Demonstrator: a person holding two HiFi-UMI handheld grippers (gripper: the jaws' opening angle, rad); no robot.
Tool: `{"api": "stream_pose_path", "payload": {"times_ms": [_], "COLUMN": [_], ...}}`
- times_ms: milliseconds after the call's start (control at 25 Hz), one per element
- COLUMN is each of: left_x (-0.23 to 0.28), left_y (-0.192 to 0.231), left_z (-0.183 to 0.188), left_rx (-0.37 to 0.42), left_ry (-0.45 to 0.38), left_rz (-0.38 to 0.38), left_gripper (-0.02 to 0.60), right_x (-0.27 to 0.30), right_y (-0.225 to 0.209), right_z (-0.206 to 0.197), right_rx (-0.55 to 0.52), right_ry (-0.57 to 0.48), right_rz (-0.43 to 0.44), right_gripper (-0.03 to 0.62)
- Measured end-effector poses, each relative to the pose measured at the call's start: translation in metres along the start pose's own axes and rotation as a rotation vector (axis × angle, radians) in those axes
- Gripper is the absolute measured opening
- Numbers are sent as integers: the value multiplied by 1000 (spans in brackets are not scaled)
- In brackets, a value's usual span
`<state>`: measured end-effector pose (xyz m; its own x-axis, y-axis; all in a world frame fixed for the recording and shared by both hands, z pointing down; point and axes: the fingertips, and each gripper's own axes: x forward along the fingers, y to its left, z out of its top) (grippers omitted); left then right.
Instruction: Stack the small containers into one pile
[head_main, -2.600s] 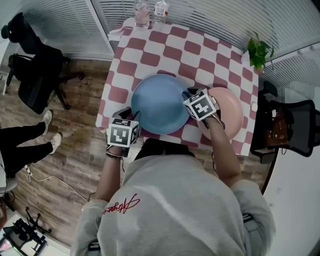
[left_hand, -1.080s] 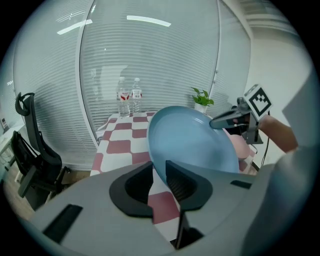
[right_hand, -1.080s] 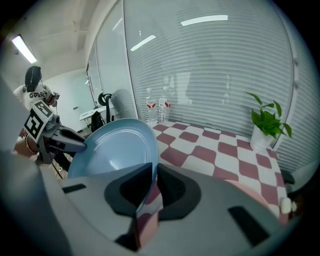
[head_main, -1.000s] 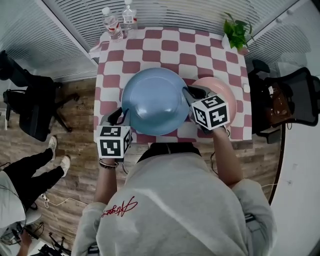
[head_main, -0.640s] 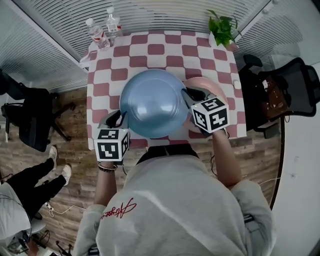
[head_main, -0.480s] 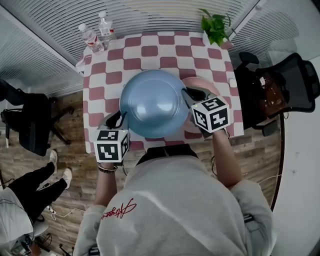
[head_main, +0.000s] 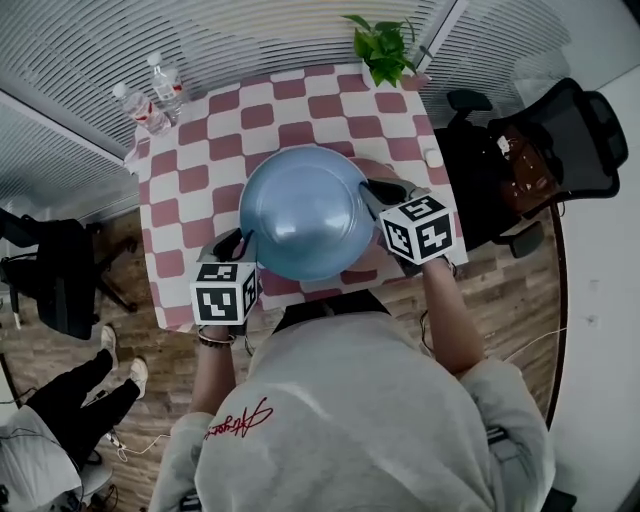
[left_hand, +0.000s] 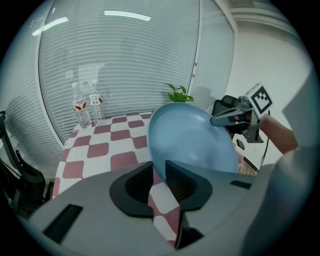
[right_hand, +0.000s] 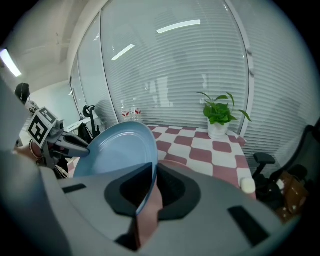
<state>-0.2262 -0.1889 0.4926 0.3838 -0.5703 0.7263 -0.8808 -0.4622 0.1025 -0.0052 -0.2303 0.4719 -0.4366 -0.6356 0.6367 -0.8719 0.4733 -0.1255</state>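
I am clamping the left gripper (head_main: 243, 243) and right gripper (head_main: 372, 192) on opposite rims of the blue bowl (head_main: 305, 212), slung between them. No longer beside the pink bowl (right_hand: 149, 215), it is hovering above it under my right jaws; nesting is nearing

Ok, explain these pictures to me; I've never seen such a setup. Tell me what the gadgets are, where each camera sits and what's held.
No robot here: a person holds a two-jaw gripper in each hand. One picture looks down from the person's head; the other two come from cameras on the grippers. The left gripper and right gripper clamp opposite rims of a blue bowl, held above a checkered table. A pink bowl lies below; water bottles and a potted plant stand at the far edge.
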Motion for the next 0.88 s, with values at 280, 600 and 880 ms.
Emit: {"api": "stream_pose_path", "payload": {"times_ms": [280,600,880], "left_x": [24,47,57], "left_y": [-28,-51,-66], "left_z": [5,1,-1], "left_rx": [24,44,33], "left_ry": [43,89,109], "left_rz": [-28,-32,-27], "left_gripper": [87,87,87], "right_x": [-12,-17,-21], "right_y": [-31,-55,-70], "right_z": [-16,-36,-49], "right_rx": [-3,16,27], "right_ry": [30,62,82], "right_rz": [-35,-36,-25], "right_gripper": [38,38,40]}}
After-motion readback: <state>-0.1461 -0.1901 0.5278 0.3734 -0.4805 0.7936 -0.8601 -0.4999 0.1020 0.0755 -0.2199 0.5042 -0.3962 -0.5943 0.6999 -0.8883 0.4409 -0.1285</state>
